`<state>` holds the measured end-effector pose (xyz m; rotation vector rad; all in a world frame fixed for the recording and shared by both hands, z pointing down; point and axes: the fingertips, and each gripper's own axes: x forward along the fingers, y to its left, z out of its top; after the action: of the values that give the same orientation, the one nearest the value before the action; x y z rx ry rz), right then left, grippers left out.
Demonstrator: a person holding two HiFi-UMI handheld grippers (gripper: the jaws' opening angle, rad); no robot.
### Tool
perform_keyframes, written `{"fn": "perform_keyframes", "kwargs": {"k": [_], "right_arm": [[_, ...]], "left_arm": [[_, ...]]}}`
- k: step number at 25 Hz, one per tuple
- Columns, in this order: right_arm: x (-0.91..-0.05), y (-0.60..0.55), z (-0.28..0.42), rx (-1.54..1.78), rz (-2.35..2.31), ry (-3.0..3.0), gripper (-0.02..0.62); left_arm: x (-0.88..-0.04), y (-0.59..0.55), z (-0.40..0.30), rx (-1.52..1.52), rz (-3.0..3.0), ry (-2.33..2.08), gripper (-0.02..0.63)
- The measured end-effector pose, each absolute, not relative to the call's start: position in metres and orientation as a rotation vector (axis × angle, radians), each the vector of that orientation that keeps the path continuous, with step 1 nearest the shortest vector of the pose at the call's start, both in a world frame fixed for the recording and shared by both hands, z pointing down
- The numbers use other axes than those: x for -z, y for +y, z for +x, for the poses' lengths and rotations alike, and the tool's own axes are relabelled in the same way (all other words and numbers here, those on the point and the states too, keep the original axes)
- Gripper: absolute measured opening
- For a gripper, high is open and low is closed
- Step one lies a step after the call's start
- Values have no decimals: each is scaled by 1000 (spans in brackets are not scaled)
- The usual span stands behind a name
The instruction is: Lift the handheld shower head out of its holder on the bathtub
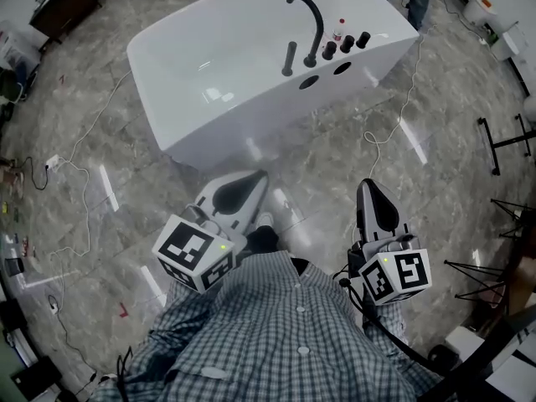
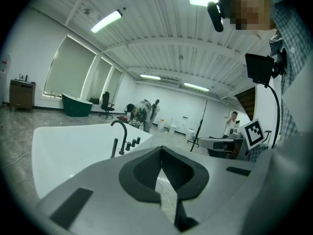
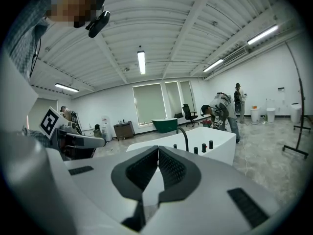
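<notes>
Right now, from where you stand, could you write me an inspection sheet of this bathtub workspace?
Surface: glossy grey marbled floor.
Job's things: white freestanding bathtub; slim black handheld shower head seated upright on its rim, beside the curved black faucet and three black knobs.
Clutter: small red-topped item on the rim.
Grippers: left gripper and right gripper shut, empty, short of the tub.
Cables: thin white cable trailing over the floor.
Surroundings: black tripod stands at right.
</notes>
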<state>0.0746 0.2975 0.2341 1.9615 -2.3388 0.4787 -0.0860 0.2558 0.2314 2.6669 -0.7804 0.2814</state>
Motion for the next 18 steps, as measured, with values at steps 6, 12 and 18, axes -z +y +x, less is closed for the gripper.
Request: {"fn": "perform_keyframes", "kwargs": {"k": [6,12,18], "right_arm": [[-225,252,55,-455,1989,-2320,17],[-225,221,32,-434,1982,-2316,17],[-227,202,25,-427,1963,-2314,17]], "left_arm": [[-225,208,-106,-253,2680,-759,9],[-227,177,-128,-229,2678,-762,9],[-232,158,-137,-212,2662,-773,9]]}}
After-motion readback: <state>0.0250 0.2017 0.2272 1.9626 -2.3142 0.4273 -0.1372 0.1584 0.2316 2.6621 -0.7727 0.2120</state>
